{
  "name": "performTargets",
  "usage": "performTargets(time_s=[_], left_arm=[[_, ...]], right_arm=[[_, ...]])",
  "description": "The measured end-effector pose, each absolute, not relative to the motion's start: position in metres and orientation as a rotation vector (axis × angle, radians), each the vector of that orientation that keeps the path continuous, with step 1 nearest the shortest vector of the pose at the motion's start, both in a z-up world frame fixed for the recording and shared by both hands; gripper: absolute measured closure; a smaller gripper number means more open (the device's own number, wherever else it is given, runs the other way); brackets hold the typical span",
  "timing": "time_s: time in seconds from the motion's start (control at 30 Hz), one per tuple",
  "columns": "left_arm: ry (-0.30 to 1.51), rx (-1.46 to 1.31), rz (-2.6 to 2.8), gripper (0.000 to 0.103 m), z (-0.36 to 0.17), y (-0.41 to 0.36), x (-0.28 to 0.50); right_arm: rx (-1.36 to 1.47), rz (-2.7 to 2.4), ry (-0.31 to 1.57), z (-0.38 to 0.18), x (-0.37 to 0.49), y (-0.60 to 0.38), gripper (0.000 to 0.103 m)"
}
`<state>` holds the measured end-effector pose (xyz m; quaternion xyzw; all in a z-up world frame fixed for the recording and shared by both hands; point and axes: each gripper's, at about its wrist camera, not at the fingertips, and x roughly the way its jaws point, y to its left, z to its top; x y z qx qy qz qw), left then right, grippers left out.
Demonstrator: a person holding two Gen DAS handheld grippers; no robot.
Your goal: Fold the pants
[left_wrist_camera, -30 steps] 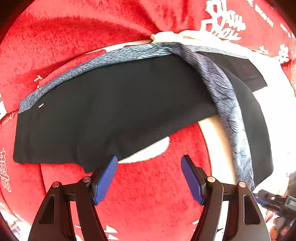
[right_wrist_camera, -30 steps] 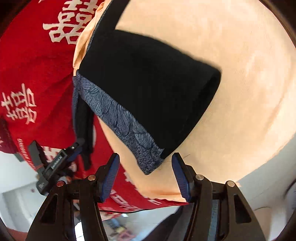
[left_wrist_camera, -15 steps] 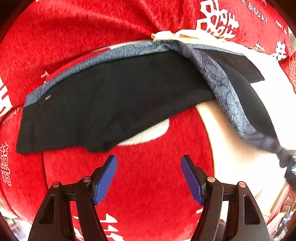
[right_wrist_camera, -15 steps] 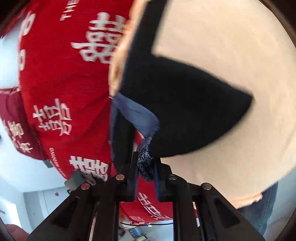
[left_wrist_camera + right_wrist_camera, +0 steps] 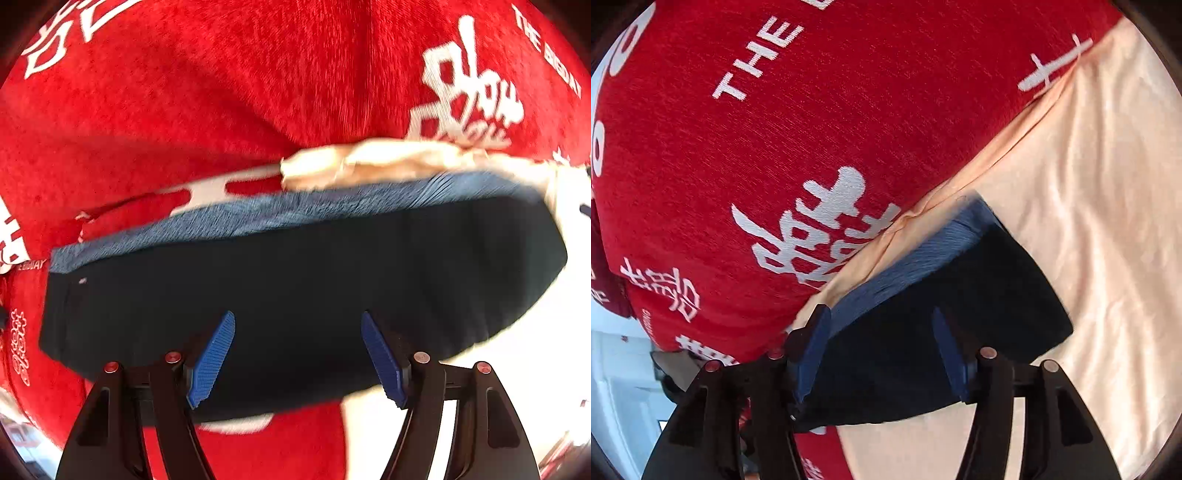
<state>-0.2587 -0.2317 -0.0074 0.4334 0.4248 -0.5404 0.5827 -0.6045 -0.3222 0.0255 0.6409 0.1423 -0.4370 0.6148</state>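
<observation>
Both views motion-blurred; pants (image 5: 295, 295) lower edge hidden behind fingers. Pants lie folded on red blanket (image 5: 184, 110), partly over peach sheet (image 5: 1089, 184). Left gripper (image 5: 297, 354) and right gripper (image 5: 881, 350) fingers spread wide above pants, holding nothing.

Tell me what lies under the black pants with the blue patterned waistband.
The black pants rest partly on a red blanket with white characters, partly on a peach sheet. Anything directly beneath is covered.
</observation>
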Motion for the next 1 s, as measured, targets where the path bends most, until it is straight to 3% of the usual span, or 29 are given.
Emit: performTargets(time_s=[0.13,0.27,0.33,0.37,0.4,0.53,0.57,0.6,0.8,0.9,1.0], left_arm=[[0.999,1.012,-1.221,0.031,-0.019,-0.25,-0.266],[1.025,1.03,-1.166,0.031,-0.039,-0.251,-0.265],[1.049,1.05,-1.137,0.03,-0.056,-0.25,-0.264],[1.057,1.056,-1.134,0.028,-0.06,-0.249,-0.264],[1.046,1.05,-1.117,0.018,-0.063,-0.248,-0.262],[1.052,1.084,-1.106,0.015,-0.057,-0.254,-0.258],[1.041,1.088,-1.106,0.015,-0.051,-0.255,-0.257],[1.02,1.069,-1.129,0.015,-0.039,-0.256,-0.254],[0.998,1.023,-1.154,0.015,-0.03,-0.267,-0.243],[0.978,1.039,-1.122,0.015,-0.059,-0.282,-0.248],[0.964,0.961,-1.081,0.008,-0.068,-0.295,-0.245]], right_arm=[[1.461,-1.152,0.399,0.009,-0.623,-0.299,0.041],[1.681,-1.221,0.359,-0.053,-0.652,-0.287,0.043],[1.761,-1.191,0.306,-0.082,-0.655,-0.29,0.086],[1.792,-1.185,0.295,-0.087,-0.656,-0.291,0.088],[1.796,-1.191,0.263,-0.085,-0.656,-0.294,0.089],[1.725,-1.19,0.359,-0.067,-0.656,-0.305,0.088],[1.745,-1.225,0.43,-0.066,-0.657,-0.304,0.078],[1.736,-1.275,0.469,-0.061,-0.659,-0.302,0.073],[1.328,-1.224,0.586,0.01,-0.603,-0.314,0.073],[1.293,-0.98,0.653,-0.013,-0.534,-0.344,0.073],[1.196,-0.893,0.794,-0.051,-0.473,-0.369,0.073]])
